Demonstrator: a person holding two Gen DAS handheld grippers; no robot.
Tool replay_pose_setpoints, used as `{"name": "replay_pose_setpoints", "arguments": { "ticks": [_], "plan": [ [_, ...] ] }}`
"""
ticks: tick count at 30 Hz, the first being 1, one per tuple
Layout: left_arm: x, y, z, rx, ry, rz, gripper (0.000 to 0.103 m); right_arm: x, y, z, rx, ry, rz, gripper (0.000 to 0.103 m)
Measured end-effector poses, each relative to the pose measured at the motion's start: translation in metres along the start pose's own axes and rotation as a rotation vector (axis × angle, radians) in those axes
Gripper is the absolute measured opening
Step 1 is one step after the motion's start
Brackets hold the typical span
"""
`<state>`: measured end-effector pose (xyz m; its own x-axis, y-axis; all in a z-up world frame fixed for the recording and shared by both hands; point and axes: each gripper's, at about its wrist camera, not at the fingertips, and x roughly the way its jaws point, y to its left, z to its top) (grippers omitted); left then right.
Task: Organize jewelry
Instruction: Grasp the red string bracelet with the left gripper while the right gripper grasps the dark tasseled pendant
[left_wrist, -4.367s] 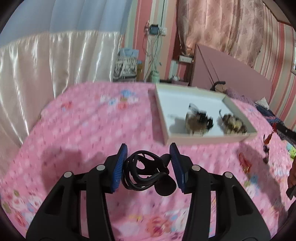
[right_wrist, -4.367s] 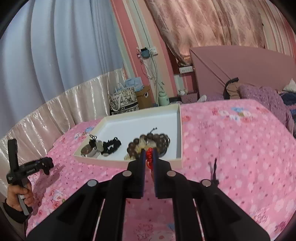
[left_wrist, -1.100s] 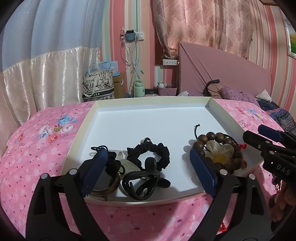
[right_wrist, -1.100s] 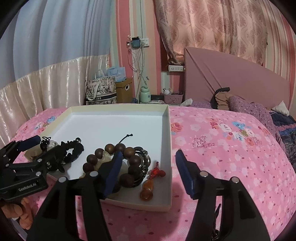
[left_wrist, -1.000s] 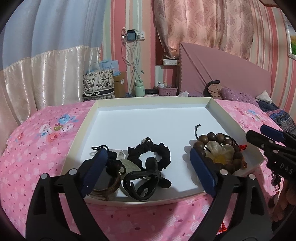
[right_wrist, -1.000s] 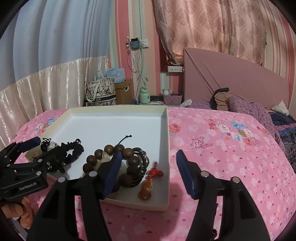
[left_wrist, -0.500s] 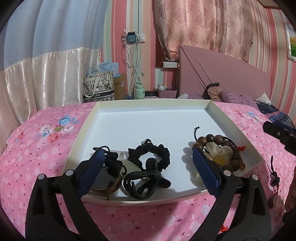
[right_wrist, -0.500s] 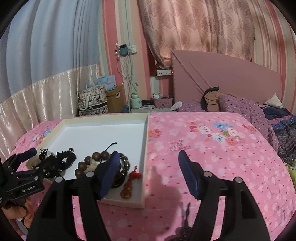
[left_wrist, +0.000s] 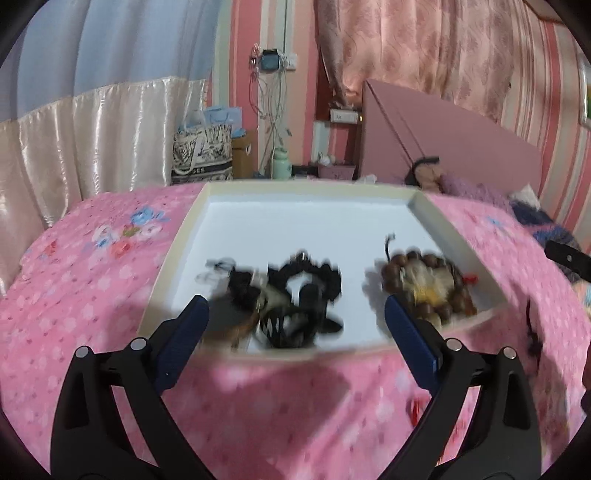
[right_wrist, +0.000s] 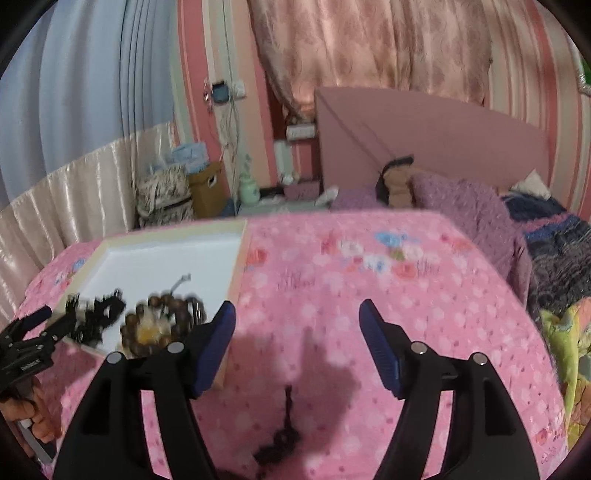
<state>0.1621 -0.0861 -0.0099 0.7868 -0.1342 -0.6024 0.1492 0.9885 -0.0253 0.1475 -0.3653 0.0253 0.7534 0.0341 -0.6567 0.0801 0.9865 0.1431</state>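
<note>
A shallow white tray (left_wrist: 303, 225) lies on the pink bedspread and also shows in the right wrist view (right_wrist: 159, 258). It holds a black cord bundle and a scrunchie (left_wrist: 295, 295) at the front, and a brown bead bracelet (left_wrist: 428, 288) to their right, seen also in the right wrist view (right_wrist: 159, 325). My left gripper (left_wrist: 297, 325) is open and empty, just in front of the tray. My right gripper (right_wrist: 297, 332) is open and empty over the bedspread, right of the tray. A dark corded piece (right_wrist: 284, 432) lies on the bedspread below it.
The pink floral bedspread (right_wrist: 388, 288) spreads to the right of the tray. A small red piece (left_wrist: 415, 410) lies on it near my left gripper's right finger. A purple blanket (right_wrist: 472, 210) and a headboard stand behind. The other gripper shows at the left edge (right_wrist: 26, 347).
Both grippers have pulled back from the tray, open and empty. The right one has swung right, over the dark corded piece on the bedspread.
</note>
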Motion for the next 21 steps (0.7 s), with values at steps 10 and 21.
{"name": "replay_pose_setpoints", "arguments": {
  "ticks": [10, 21],
  "plan": [
    [-0.020, -0.052, -0.048, 0.127, 0.134, -0.046, 0.095, 0.008, -0.015, -0.052, -0.015, 0.157, 0.119, 0.070],
    [-0.003, -0.081, -0.064, 0.264, 0.245, -0.041, 0.086, 0.017, 0.016, -0.077, -0.191, 0.247, 0.017, 0.064]
  ]
}}
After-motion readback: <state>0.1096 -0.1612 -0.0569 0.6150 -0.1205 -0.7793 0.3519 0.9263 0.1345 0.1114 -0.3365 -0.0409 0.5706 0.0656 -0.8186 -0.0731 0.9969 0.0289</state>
